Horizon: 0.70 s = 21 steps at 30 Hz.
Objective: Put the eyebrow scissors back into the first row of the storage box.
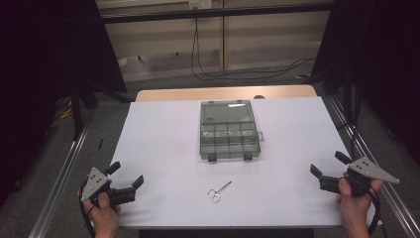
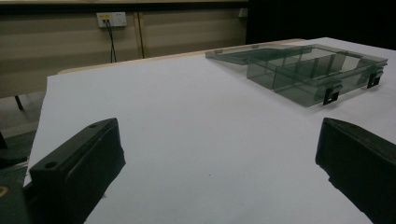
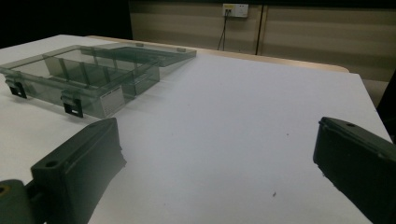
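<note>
The left tongs (image 1: 128, 175) sit at the near left corner of the white-covered bench (image 1: 163, 144), held in the person's left hand (image 1: 101, 210). Their two black jaws stand wide apart, released, with nothing between them but bare bench surface. The right tongs (image 1: 328, 165) sit at the near right edge, gripped by the right hand (image 1: 354, 201), jaws likewise spread wide and holding nothing. Both pairs point inward toward the middle of the bench, well apart from each other.

A clear grey compartment box (image 1: 229, 134) lies in the middle of the bench with its lid folded flat open behind it and two dark latches on its near side. Its compartments seem empty, though the tinted plastic makes that hard to judge. A small pair of scissors (image 1: 218, 191) lies flat on the bench nearer the person, between the two tongs and apart from the box. Neither tongs touches the box or the scissors.
</note>
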Each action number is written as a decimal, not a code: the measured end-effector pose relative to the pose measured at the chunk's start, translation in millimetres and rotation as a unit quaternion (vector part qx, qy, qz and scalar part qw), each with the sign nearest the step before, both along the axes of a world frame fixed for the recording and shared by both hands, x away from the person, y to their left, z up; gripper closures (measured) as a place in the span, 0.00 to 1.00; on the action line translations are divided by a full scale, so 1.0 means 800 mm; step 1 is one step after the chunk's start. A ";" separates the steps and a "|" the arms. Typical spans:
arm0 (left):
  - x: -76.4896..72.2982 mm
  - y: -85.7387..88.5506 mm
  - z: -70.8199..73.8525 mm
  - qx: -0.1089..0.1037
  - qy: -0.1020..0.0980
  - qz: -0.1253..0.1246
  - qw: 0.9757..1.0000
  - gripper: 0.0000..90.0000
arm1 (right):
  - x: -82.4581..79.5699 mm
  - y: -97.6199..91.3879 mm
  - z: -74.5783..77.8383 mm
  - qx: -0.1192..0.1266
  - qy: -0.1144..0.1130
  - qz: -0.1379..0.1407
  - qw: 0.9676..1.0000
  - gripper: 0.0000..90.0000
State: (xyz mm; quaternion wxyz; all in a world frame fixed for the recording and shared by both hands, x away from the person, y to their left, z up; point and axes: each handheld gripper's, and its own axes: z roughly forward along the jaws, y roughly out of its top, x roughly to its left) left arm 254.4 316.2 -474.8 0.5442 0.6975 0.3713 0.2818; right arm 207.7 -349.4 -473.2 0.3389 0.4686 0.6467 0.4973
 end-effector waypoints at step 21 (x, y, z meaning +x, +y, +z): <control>-0.001 0.000 -0.001 -0.002 0.001 0.008 1.000 0.00 | 0.020 0.032 0.022 -0.048 0.031 0.117 0.992 0.00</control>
